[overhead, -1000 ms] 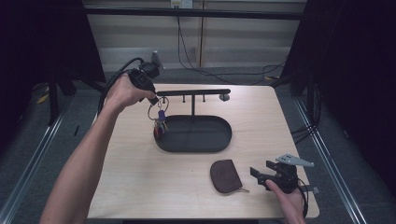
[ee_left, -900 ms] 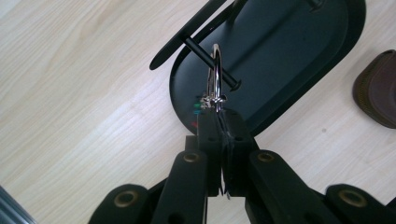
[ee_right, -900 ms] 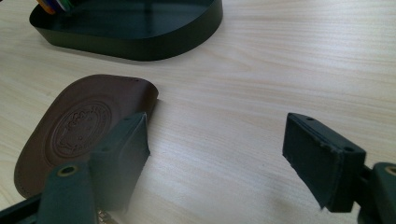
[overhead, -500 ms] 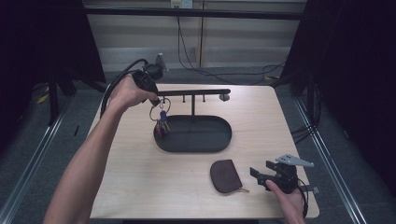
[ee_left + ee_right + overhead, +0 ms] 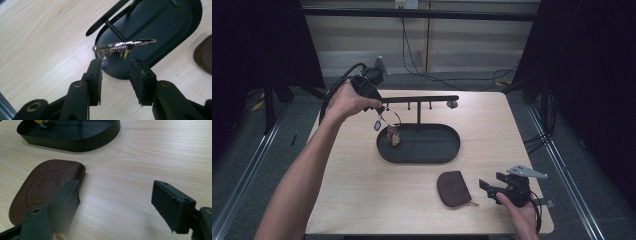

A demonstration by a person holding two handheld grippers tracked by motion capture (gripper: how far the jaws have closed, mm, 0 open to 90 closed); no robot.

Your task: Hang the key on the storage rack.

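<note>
A silver key ring [image 5: 388, 116] with several keys and a small tag hangs by the left end of the black rack bar [image 5: 422, 99], over the left end of the oval black tray [image 5: 432, 156]. My left gripper [image 5: 379, 106] is right at it. In the left gripper view the ring [image 5: 125, 44] floats just past my left gripper [image 5: 116, 62], whose jaws stand apart with nothing between them. I cannot tell what carries the ring. My right gripper [image 5: 488, 186] rests open on the table beside a brown leather pouch [image 5: 453, 187]; the pouch [image 5: 42, 187] lies at its left finger.
The rack's post rises from the tray's middle, with short pegs under the bar [image 5: 110, 12]. The tray wall [image 5: 75, 143] is ahead of the right gripper [image 5: 116, 187]. Bare wood lies left of the tray. The table edge runs close behind the right hand.
My left gripper has shifted slightly right, closer to the bar's end, and the keys now hang a little lower and further right. The right gripper and pouch have not moved.
</note>
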